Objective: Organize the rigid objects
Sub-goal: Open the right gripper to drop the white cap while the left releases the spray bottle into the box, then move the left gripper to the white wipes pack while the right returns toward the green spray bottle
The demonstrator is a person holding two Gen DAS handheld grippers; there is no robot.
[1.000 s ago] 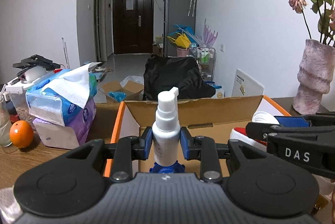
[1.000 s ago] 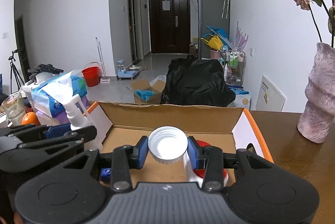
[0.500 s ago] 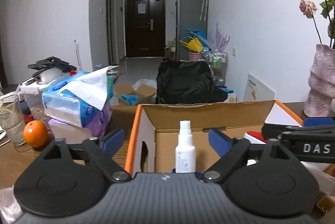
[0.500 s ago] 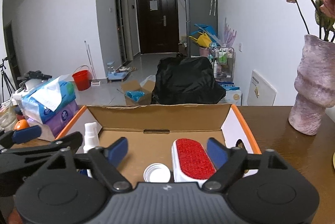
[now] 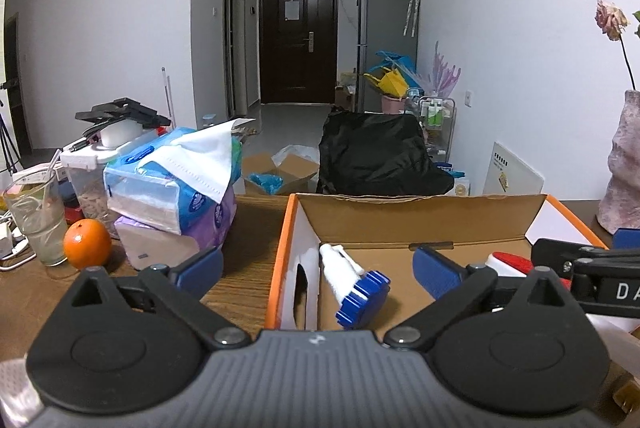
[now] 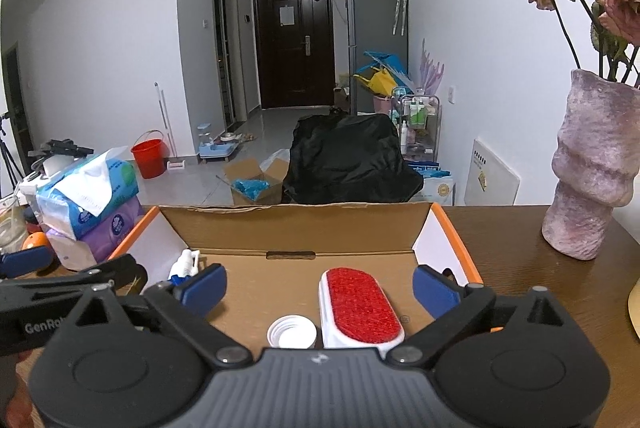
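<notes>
An open cardboard box with an orange rim (image 5: 280, 256) (image 6: 452, 224) sits on the wooden table. In it a white spray bottle (image 5: 340, 268) (image 6: 184, 262) leans tilted at the left wall beside a blue ridged part (image 5: 364, 298). A white and red lint brush (image 6: 362, 302) and a white screw cap (image 6: 292, 332) lie near the front. My left gripper (image 5: 318, 272) is open and empty, just behind the box's left corner. My right gripper (image 6: 318, 286) is open and empty, above the brush and the cap.
Tissue packs (image 5: 172, 184) are stacked left of the box, with an orange (image 5: 87, 244), a glass (image 5: 36, 220) and a plastic container (image 5: 92, 172). A pink vase with dried flowers (image 6: 588, 168) stands on the right. Beyond the table lies a black bag (image 6: 348, 160).
Both grippers have opened and drawn back. The left let go of the spray bottle, which now leans tilted in the box. The right let go of the white cap, which lies beside the brush.
</notes>
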